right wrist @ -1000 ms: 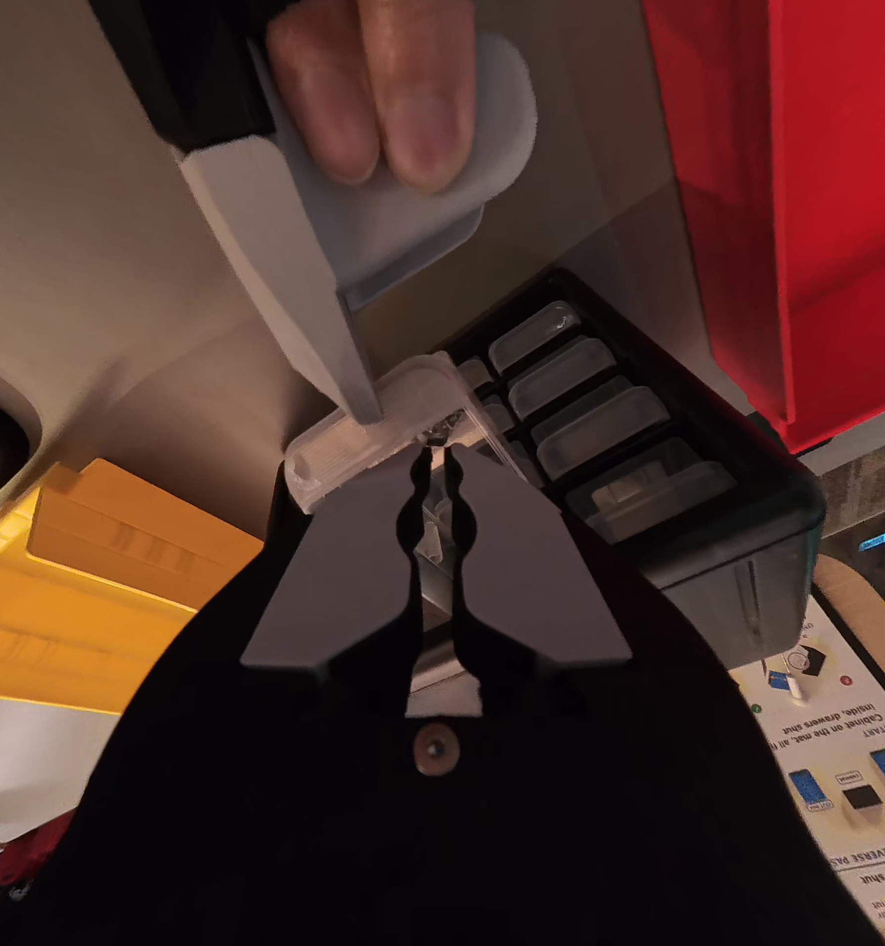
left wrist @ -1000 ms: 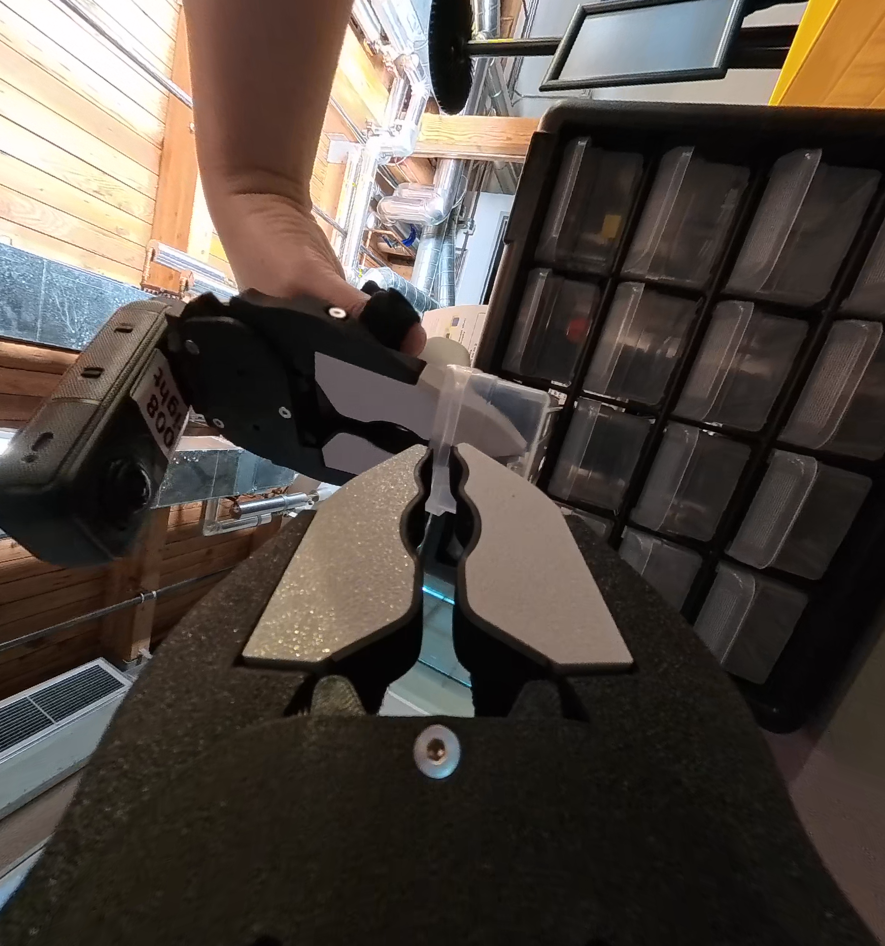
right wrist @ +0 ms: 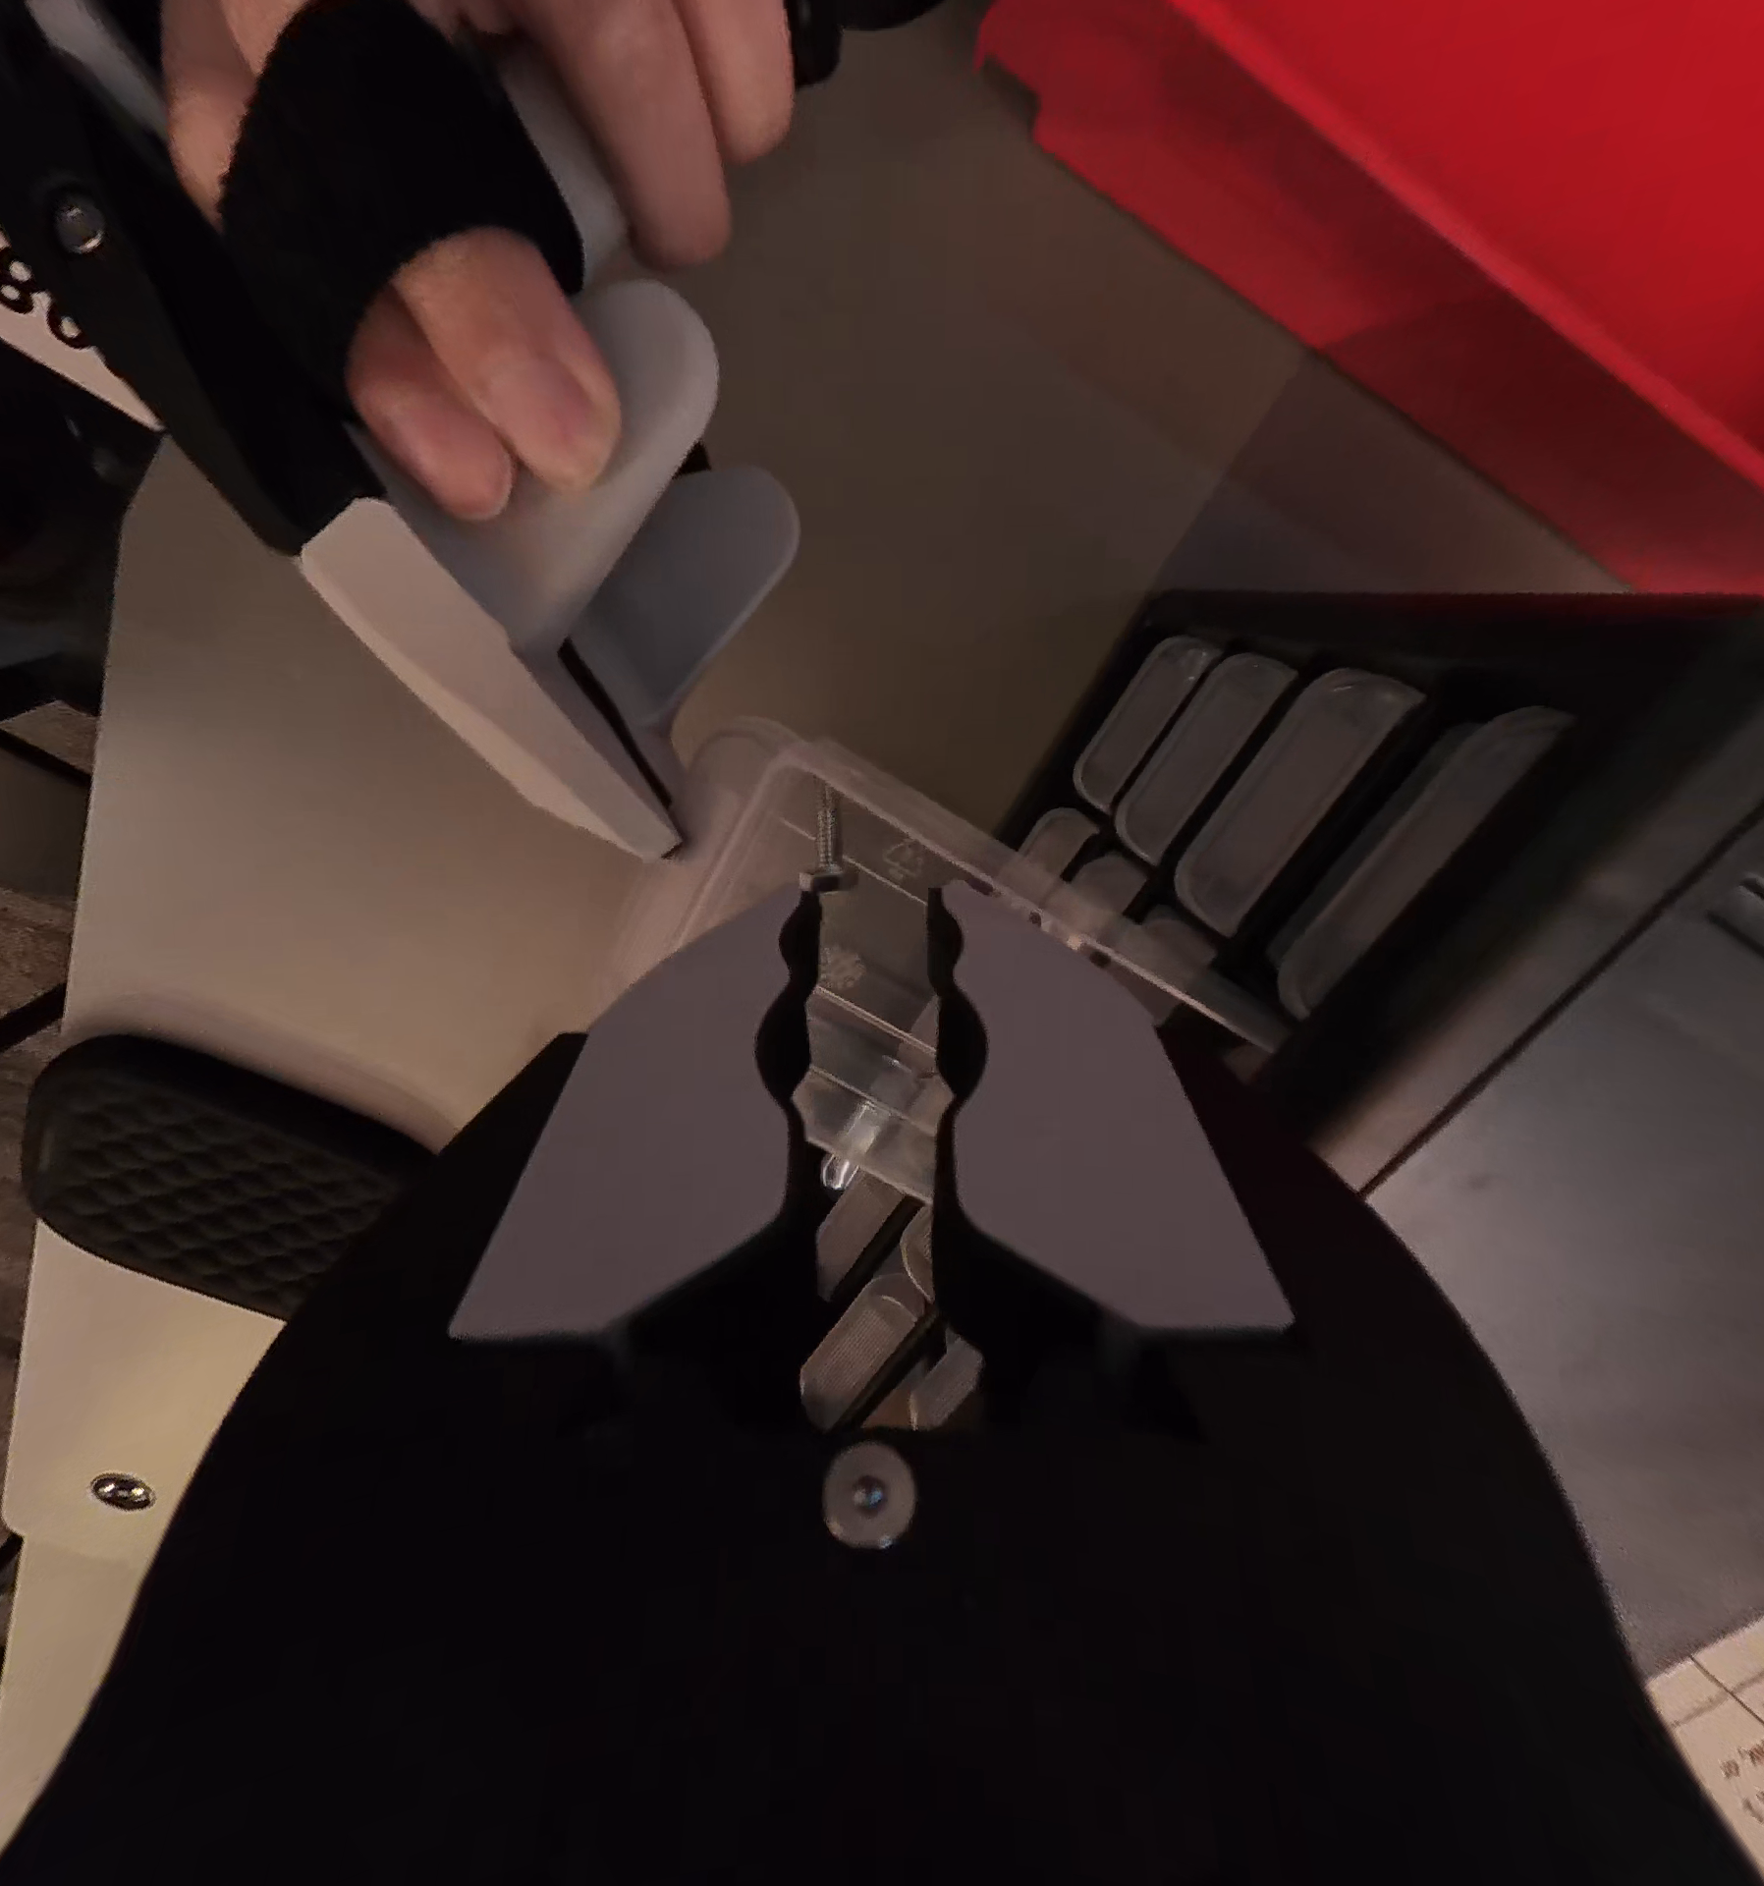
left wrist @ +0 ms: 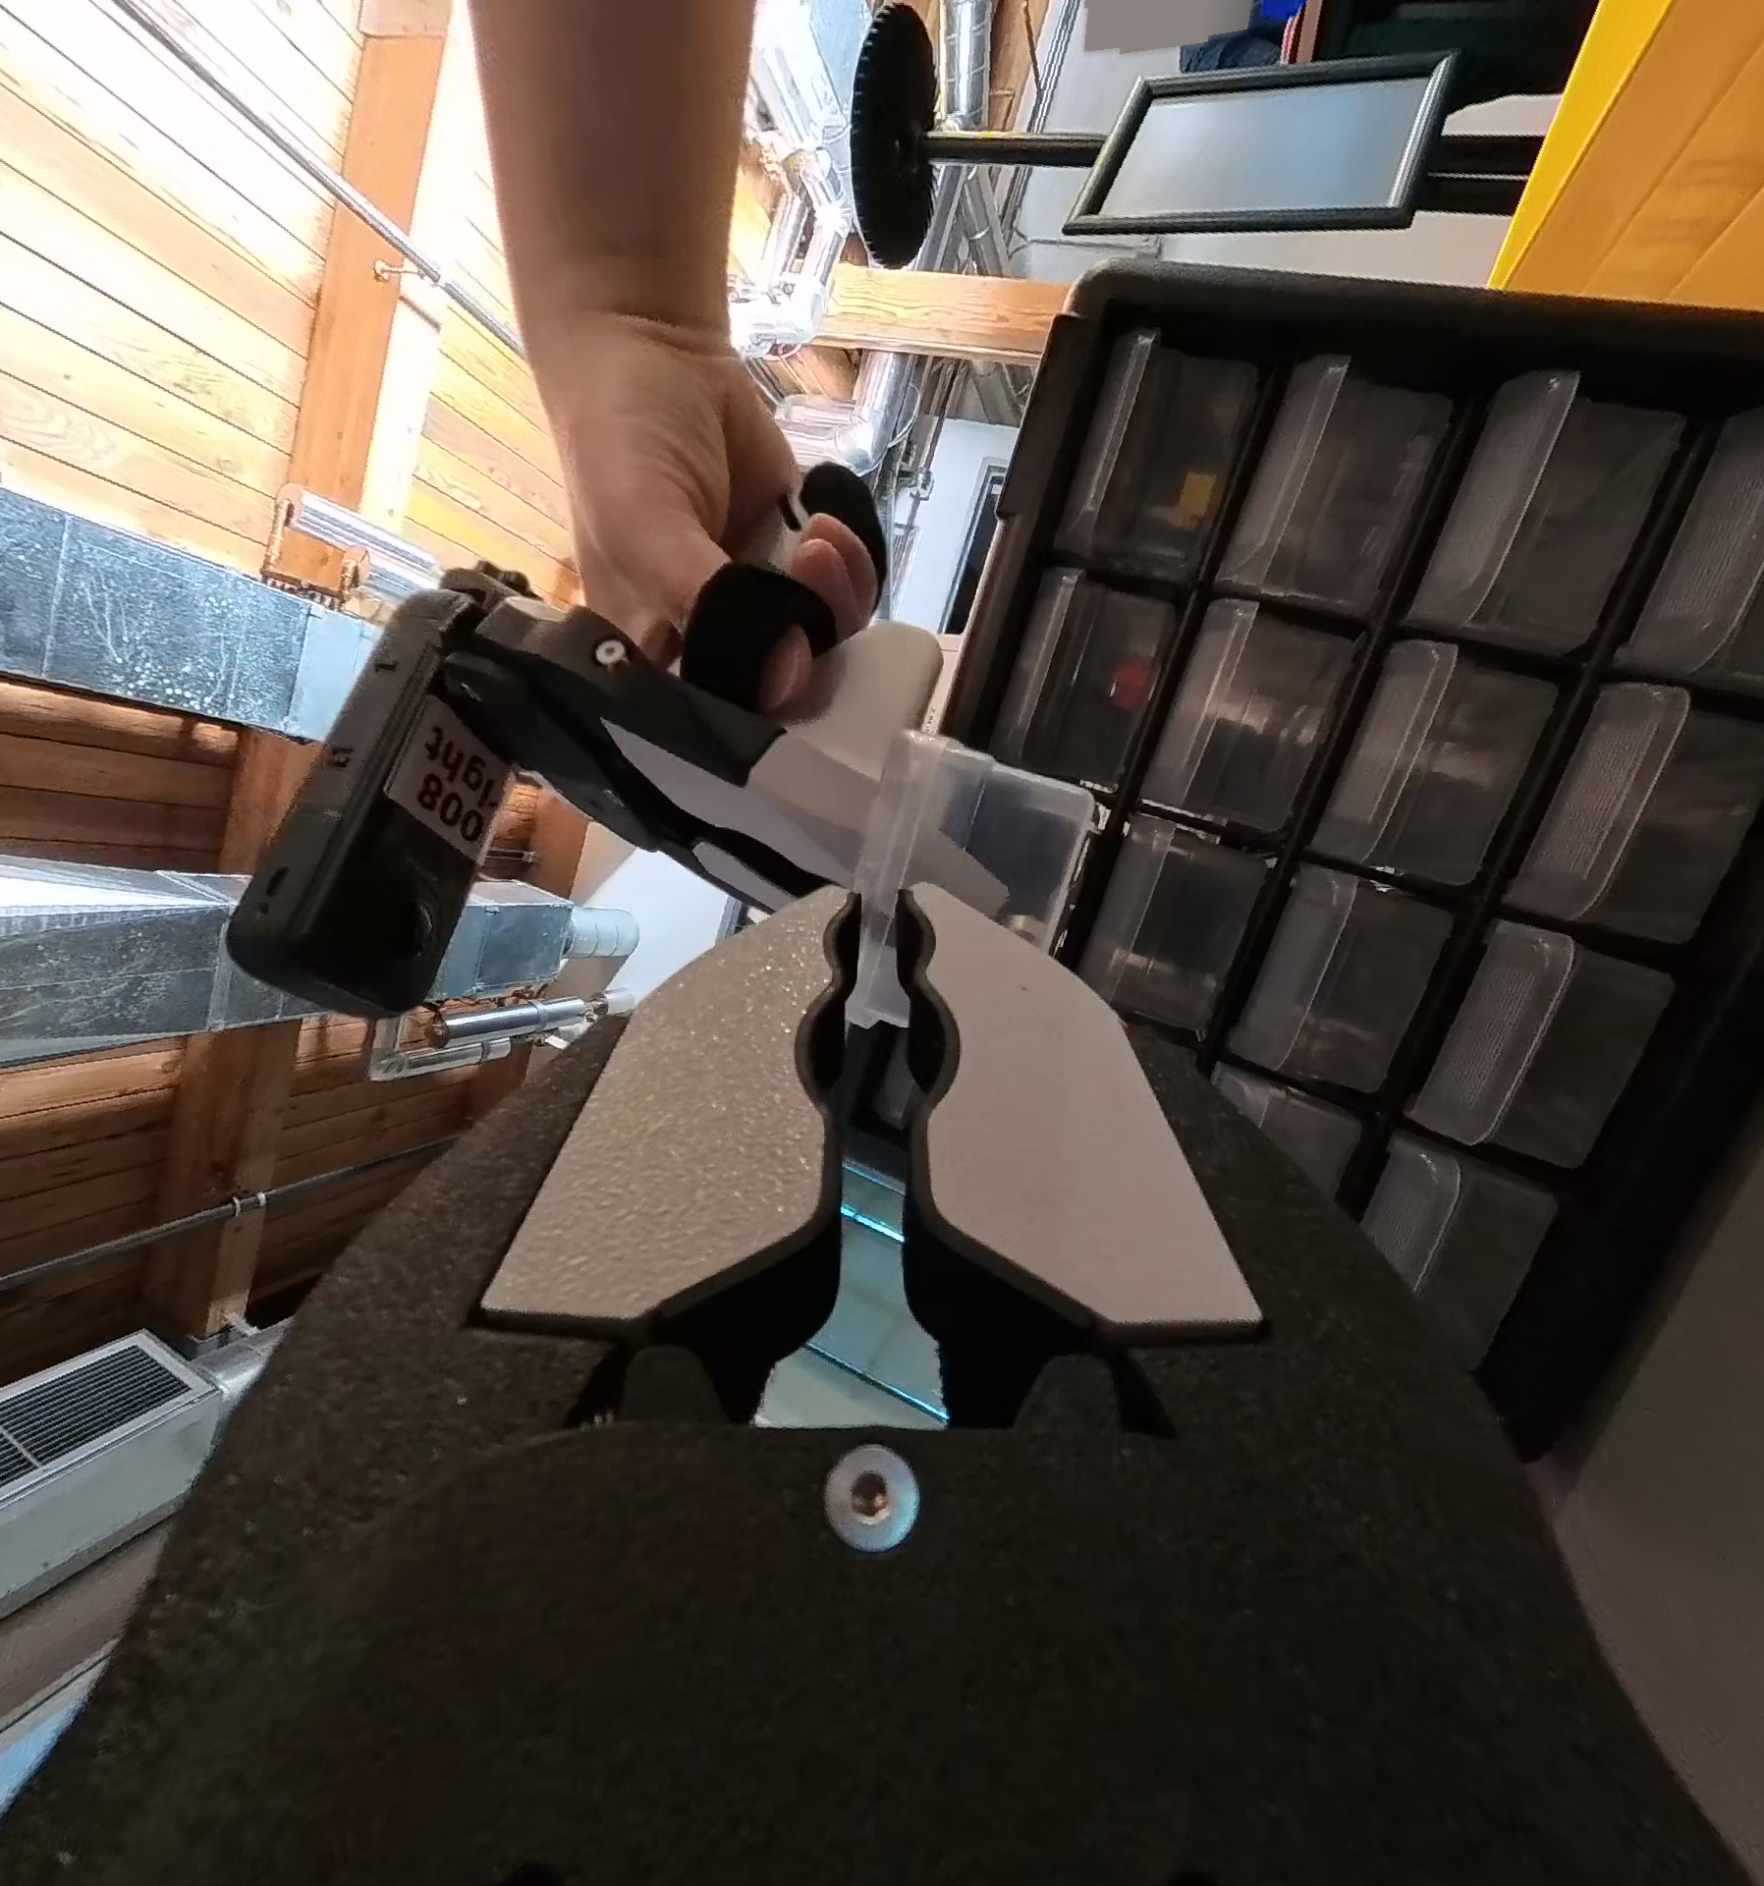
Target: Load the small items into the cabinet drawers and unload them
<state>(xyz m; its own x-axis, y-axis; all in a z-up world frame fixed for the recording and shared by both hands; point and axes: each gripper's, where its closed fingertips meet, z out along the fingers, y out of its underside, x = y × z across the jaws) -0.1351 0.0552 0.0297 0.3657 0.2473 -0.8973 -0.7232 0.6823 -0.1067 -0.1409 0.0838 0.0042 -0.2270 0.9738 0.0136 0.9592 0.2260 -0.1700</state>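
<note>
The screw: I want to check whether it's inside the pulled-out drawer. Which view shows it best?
The right wrist view: the screw lies in the clear drawer, just beyond the open right claw. The left wrist view shows the drawer side-on; no screw is visible.

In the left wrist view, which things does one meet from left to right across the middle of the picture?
Black camera → hand → clear drawer → black cabinet.

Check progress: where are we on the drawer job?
Done: one drawer is pulled out of the cabinet, with a screw lying inside. In hand: left gripper pinches its handle; right gripper hangs open over the screw. Left: cannot tell loading from unloading; the other drawers look shut.
</note>
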